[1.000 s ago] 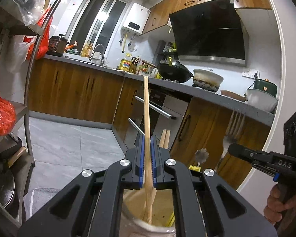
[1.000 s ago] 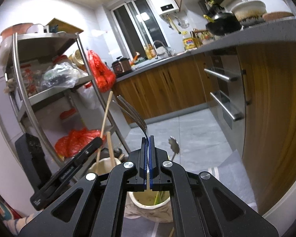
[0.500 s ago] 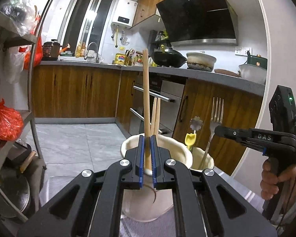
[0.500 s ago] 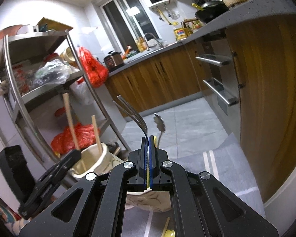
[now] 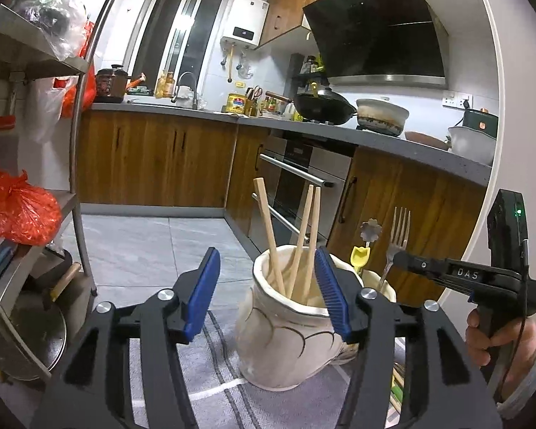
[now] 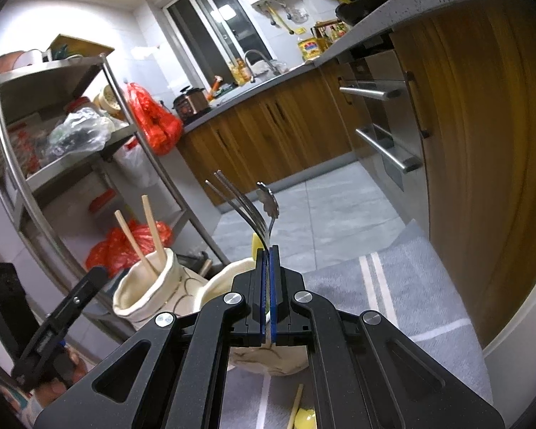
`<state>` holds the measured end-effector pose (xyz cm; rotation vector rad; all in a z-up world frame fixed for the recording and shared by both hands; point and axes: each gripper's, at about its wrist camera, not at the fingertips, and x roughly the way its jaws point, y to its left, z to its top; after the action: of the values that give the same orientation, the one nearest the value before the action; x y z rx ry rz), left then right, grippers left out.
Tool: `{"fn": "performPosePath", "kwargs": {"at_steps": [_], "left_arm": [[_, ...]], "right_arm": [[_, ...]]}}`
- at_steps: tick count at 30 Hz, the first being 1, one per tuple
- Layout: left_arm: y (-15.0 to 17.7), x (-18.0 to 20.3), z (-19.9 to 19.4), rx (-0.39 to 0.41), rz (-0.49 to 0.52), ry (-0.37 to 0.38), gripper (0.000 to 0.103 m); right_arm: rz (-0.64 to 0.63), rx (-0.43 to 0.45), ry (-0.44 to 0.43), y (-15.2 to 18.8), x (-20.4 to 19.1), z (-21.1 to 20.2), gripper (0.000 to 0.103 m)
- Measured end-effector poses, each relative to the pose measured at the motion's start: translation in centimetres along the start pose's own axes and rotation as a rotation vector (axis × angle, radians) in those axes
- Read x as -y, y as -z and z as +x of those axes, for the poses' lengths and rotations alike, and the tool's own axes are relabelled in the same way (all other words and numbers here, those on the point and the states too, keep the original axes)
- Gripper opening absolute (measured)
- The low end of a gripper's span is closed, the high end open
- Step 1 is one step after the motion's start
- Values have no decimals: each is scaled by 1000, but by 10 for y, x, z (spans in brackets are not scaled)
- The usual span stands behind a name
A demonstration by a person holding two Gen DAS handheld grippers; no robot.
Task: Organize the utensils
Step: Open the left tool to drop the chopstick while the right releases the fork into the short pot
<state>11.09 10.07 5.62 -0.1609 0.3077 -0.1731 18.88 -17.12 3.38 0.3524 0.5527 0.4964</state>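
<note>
Left gripper [image 5: 268, 287]: jaws have just been opening and now stand apart, nothing pressed between the blue pads; the chopstick [image 5: 269, 236] it carried a second ago now stands free in the jar, so EARLIER differs here.
Chopstick jar [image 5: 286, 336]: cream ceramic, on the grey mat; three wooden sticks lean in it, the released one at 11 o'clock of the mouth, the other pair toward 1 o'clock.
Meaning for task: one chopstick looks delivered; judged done for that item, left tongs free for the next piece.
Right gripper [image 6: 268, 286]: clenched on the fork [image 6: 243, 207], tines up and curving to 11 o'clock; handle hidden between the pads.
Fork position: just above the second jar [image 6: 232, 275], which sits at 3 o'clock of the chopstick jar and touches or nearly touches it; not yet let go.
Second jar contents: a flower-topped metal utensil [image 5: 371, 230] and a yellow piece [image 5: 359, 255] already stand there.
Loose items: a wooden stick [image 6: 296, 405] and something yellow lie on the mat [image 6: 393, 279] at 6 o'clock of the right view, still to be sorted.
Obstacles: the flower utensil stands close beside the fork tines; likely the only thing to snag on lowering. Metal rack [image 6: 25, 164] at 9 o'clock, cabinets [image 6: 482, 143] at 3 o'clock, both well apart.
</note>
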Motion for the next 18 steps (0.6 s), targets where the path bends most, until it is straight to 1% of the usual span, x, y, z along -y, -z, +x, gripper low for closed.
{"fn": "performPosePath", "kwargs": {"at_steps": [2,8,10,12,13,14,16,17,18], "left_arm": [[1,0,-3,-2,4,-15,68],[4,-2,-11,-7,16,-35,72],[5,-5,-15,-8,11,-41,74],[5,-6,-18,-10,9,-45,76],[5,-6,-19,-13,9,-48,77],[5,-6,-20,-17,10,-50,78],[5,-5,-23,-23,15,-58,80],[4,-5,-24,-24,18,-59,83],[4,-3,-25,-25,21,-59,84]], "right_arm": [[-4,-5,6,-1,-1,1,2],[-19,-12,22,-2,-4,0,4],[-16,-12,23,-2,-4,-1,15],[-16,-10,20,-2,-4,-3,22],[-19,-8,20,-3,-5,-4,22],[-24,-6,24,-3,-6,-6,25],[-32,4,30,-3,-7,-12,40],[-37,12,30,-3,-9,-16,43],[-43,17,32,-3,-10,-18,48]]}}
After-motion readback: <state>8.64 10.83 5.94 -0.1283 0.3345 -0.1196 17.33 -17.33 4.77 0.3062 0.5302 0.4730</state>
